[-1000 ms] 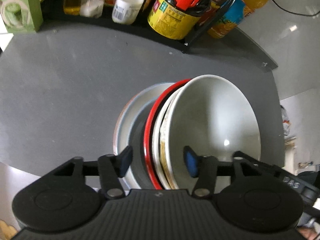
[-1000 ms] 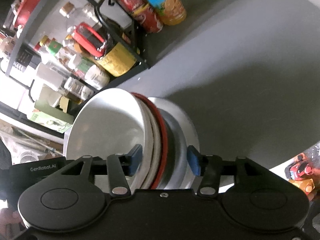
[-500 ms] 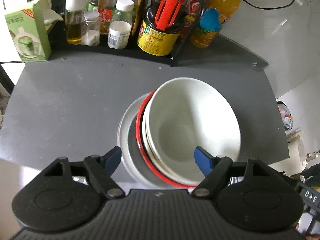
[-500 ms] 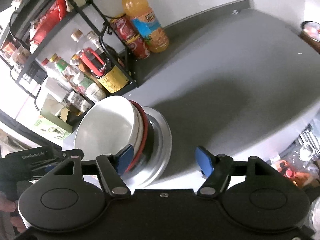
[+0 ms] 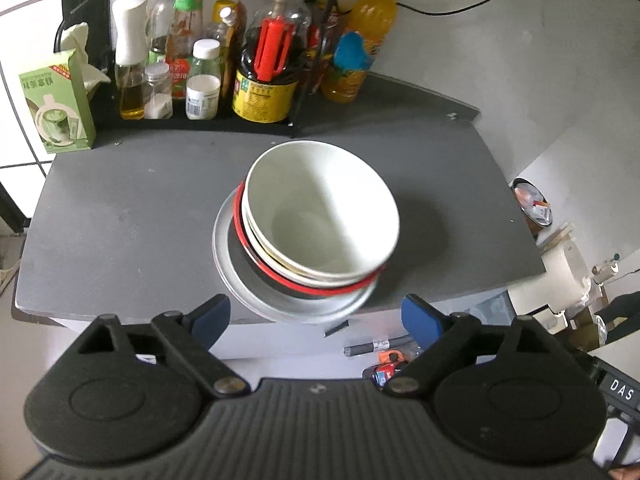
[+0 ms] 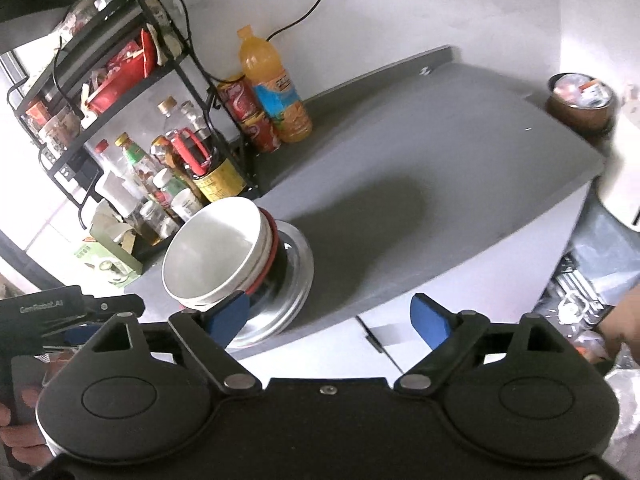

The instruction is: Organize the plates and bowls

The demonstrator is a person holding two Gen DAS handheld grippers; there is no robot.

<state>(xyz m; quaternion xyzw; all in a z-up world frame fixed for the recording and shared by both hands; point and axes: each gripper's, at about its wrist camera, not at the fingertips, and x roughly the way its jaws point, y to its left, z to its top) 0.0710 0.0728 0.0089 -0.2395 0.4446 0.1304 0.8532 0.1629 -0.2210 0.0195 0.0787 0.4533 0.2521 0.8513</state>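
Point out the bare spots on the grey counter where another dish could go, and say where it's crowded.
Bare: the grey counter left of the dish stack, up to the green box, and the wide stretch right of the stack toward the far corner. Crowded: the back edge, lined by the bottle rack, cans and orange bottle.
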